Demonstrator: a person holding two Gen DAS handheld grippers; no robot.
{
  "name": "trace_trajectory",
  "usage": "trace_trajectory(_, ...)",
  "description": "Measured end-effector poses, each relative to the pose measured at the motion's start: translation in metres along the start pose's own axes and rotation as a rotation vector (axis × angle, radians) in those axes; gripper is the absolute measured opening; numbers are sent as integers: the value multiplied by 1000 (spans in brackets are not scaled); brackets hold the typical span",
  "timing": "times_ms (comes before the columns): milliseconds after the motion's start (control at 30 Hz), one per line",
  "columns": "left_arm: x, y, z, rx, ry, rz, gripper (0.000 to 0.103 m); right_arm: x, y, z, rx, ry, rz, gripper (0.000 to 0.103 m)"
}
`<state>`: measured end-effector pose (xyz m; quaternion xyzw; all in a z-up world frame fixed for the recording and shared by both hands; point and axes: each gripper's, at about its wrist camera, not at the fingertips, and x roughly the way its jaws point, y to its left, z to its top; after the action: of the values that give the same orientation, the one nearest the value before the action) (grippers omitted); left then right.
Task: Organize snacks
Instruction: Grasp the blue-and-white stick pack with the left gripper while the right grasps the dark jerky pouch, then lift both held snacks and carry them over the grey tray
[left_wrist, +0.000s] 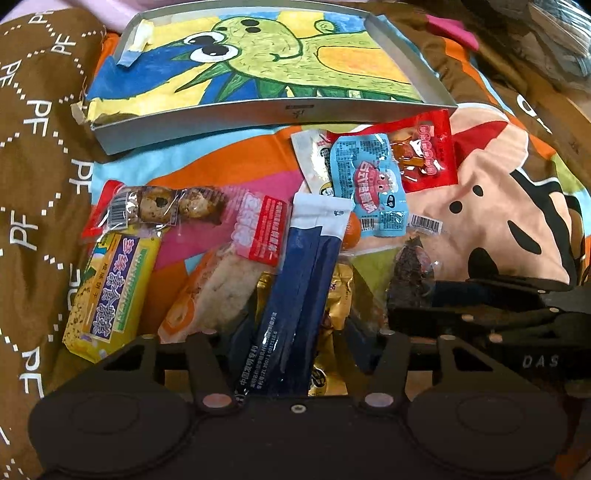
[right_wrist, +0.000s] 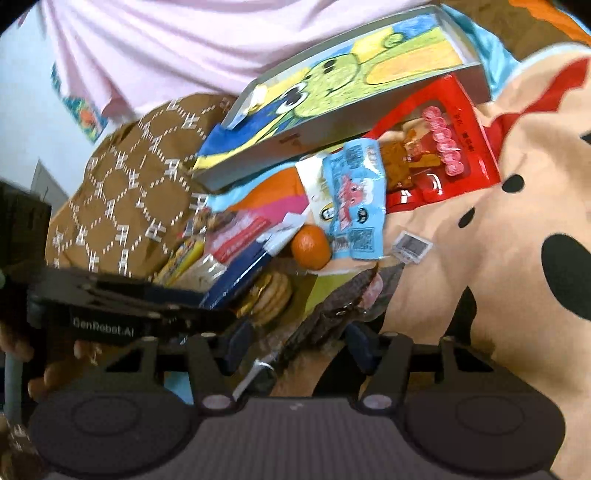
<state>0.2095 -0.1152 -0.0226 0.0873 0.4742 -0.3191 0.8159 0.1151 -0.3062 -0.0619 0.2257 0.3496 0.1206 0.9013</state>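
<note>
A pile of snack packets lies on a colourful blanket. My left gripper is closed around a long navy and white stick packet. My right gripper is closed around a dark brown snack packet, also seen in the left wrist view. A shallow grey tray lined with a green creature drawing lies beyond the pile, its floor bare of snacks. It also shows in the right wrist view.
Around the pile lie a yellow cracker pack, a cookie pack, a light blue packet, a red packet and an orange ball. A brown patterned cushion sits left of it.
</note>
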Motion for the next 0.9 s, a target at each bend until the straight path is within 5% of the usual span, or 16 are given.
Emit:
trace_trajectory(200, -3, 6, -2, -90, -6, -7, 47, 5, -4, -1, 58, -6, -45, 36)
trace_trajectory(367, -6, 13, -1, -206, 6, -28, 40, 2, 3, -4, 12, -14, -53, 34)
trace_trajectory(433, -7, 9, -2, -202, 9, -38, 39, 1, 1, -5, 49, -21, 1, 35)
trace_trajectory(533, -4, 3, -3, -177, 9, -30, 38, 4, -3, -5, 91, -5, 53, 49)
trace_trajectory(667, 0, 5, -2, -175, 12, -27, 39, 10, -5, -6, 97, -8, 57, 49)
trace_trajectory(733, 0, 5, -1, -181, 13, -20, 38, 12, -8, -6, 126, -14, 67, 46)
trace_trajectory(800, 0, 4, -1, -186, 14, -14, 36, 11, -13, -5, 165, -20, 60, 28)
trace_trajectory(900, -3, -3, 1, -185, 27, 9, 33, 9, -17, -4, 209, -9, 60, 27)
